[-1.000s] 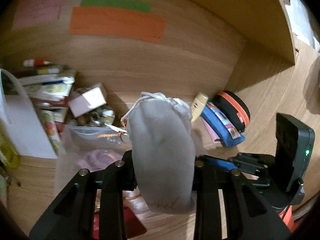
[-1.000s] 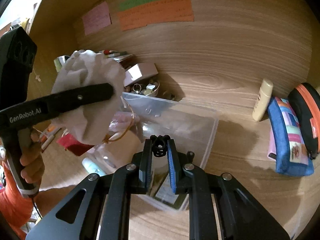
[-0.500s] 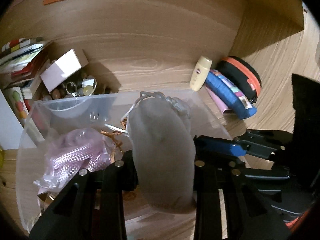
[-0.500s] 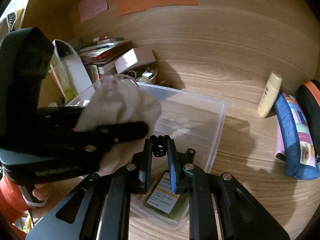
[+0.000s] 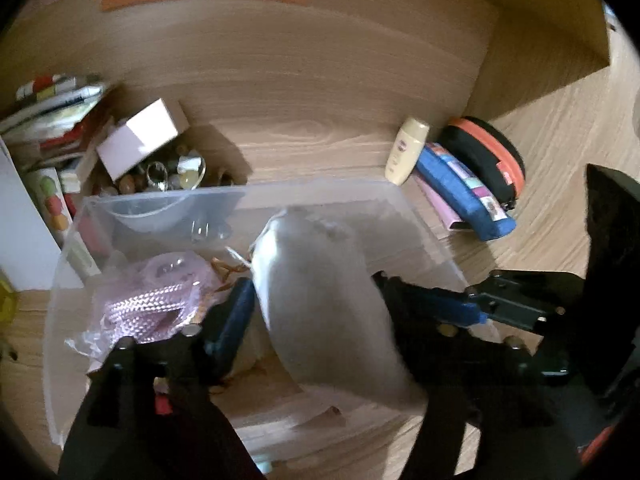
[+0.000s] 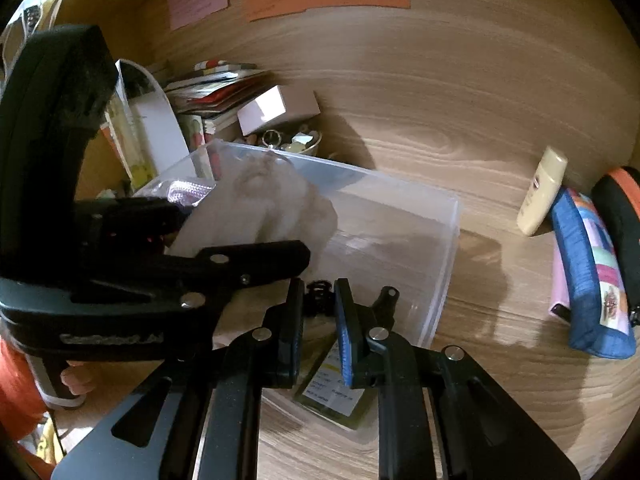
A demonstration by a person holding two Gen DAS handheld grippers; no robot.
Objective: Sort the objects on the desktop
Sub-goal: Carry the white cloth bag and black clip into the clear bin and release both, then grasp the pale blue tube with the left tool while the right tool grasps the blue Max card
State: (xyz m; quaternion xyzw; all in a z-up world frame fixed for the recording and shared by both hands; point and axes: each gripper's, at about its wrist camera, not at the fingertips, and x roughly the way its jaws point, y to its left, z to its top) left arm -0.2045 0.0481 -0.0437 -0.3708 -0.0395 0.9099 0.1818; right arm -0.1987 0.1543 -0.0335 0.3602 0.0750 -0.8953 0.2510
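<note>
A clear plastic bin [image 5: 416,216] [image 6: 448,240] sits on the wooden desk. My left gripper [image 5: 316,292] has spread wide over the bin. The white drawstring pouch [image 5: 320,296] [image 6: 260,204] sits loose and blurred between its fingers, above the bin floor. A pink bubble-wrap packet [image 5: 148,300] lies in the bin's left part. My right gripper [image 6: 320,300] is shut on a small black clip [image 6: 318,298] just over the bin's near edge, above a yellow-green card [image 6: 332,396].
A cream tube [image 6: 542,192], a blue pencil case [image 6: 588,276] and a black-orange case [image 6: 620,208] lie to the right. A pink box [image 5: 138,138], a bowl of trinkets [image 5: 176,172] and stacked books [image 6: 216,84] crowd the back left.
My left gripper has opened and the pouch is slipping down into the bin. The right gripper has stayed shut on the clip, nearly still.
</note>
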